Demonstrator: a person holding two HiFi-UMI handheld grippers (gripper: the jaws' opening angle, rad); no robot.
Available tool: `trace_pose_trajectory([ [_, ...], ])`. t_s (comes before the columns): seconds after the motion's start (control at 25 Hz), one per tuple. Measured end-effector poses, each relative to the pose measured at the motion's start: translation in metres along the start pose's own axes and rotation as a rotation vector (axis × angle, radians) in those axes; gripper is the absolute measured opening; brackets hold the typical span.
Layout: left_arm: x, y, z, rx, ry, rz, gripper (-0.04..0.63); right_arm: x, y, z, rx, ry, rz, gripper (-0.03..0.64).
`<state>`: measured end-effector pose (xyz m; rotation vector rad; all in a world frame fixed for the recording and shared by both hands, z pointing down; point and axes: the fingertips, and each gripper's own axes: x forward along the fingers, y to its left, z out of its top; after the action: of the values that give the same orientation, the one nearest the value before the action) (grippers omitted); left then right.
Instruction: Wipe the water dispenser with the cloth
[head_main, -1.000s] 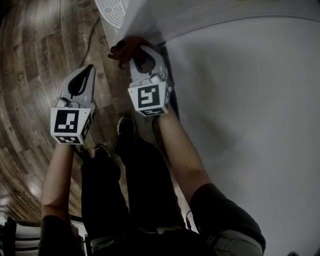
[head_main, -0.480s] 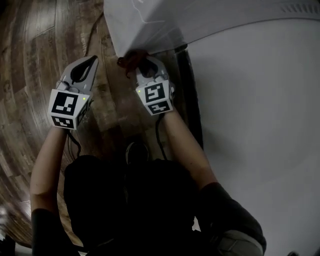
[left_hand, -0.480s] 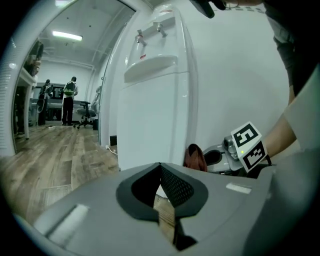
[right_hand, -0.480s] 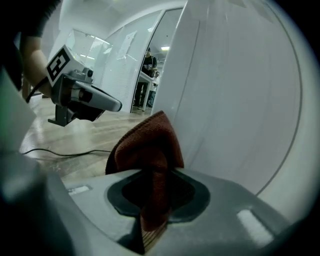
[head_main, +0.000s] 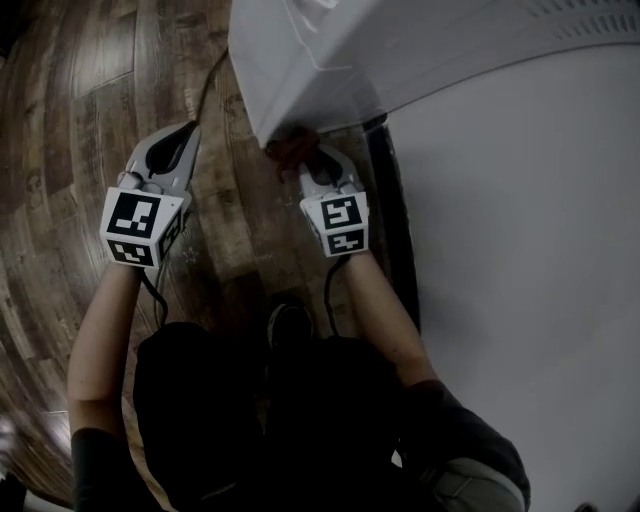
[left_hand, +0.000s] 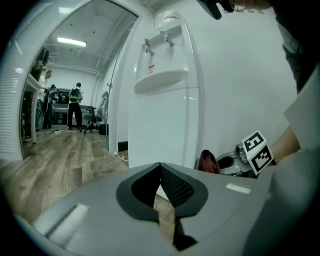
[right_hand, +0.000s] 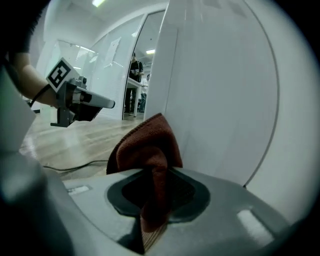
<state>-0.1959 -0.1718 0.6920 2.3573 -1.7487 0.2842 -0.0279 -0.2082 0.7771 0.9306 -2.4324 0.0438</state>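
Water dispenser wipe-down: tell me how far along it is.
Done: the cloth is picked up and clamped in the right claw. In hand: it is at the lower side panel of the water dispenser, contact unclear. Left: no telling what is wiped; the taps and drip tray sit well above the cloth. The left claw is shut, empty.

Wood-plank floor (head_main: 80, 100) carries everything. Water dispenser (head_main: 320, 60) stands on it, directly ahead of right hand-held gripper (head_main: 312, 160). 1 cable (head_main: 207, 80) lies on floor just ahead of left hand-held gripper (head_main: 187, 132). 1 shoe (head_main: 288, 322) behind both.
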Motion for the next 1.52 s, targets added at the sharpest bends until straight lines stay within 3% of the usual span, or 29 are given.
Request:
trace_pose_trajectory([
  [0.24, -0.006, 0.0, 0.094, -0.015, -0.138, -0.018, 0.018, -0.078, -0.05, 0.106, 0.056, -0.233, -0.143, 0.063],
  [0.32, -0.021, -0.014, 0.133, 0.02, -0.18, -0.047, 0.018, -0.118, -0.07, 0.153, 0.064, -0.311, -0.185, 0.063],
  [0.64, -0.072, -0.086, 0.331, 0.155, -0.417, -0.221, 0.018, -0.249, -0.139, 0.365, -0.098, -0.574, -0.331, 0.063],
  [0.8, -0.099, -0.116, 0.412, 0.156, -0.507, -0.272, 0.018, -0.292, -0.144, 0.447, -0.181, -0.633, -0.355, 0.063],
  [0.96, -0.111, -0.134, 0.474, 0.234, -0.58, -0.315, 0.018, -0.312, -0.153, 0.516, -0.268, -0.653, -0.417, 0.063],
  [1.04, -0.111, -0.151, 0.482, 0.257, -0.568, -0.375, 0.018, -0.31, -0.16, 0.532, -0.274, -0.647, -0.454, 0.063],
  [1.16, -0.105, -0.172, 0.468, 0.269, -0.556, -0.43, 0.018, -0.309, -0.167, 0.522, -0.234, -0.644, -0.478, 0.063],
  [1.36, -0.083, -0.173, 0.411, 0.228, -0.481, -0.404, 0.018, -0.281, -0.16, 0.467, -0.173, -0.593, -0.425, 0.063],
  [1.52, -0.052, -0.172, 0.345, 0.224, -0.41, -0.381, 0.02, -0.236, -0.148, 0.397, -0.137, -0.508, -0.36, 0.063],
])
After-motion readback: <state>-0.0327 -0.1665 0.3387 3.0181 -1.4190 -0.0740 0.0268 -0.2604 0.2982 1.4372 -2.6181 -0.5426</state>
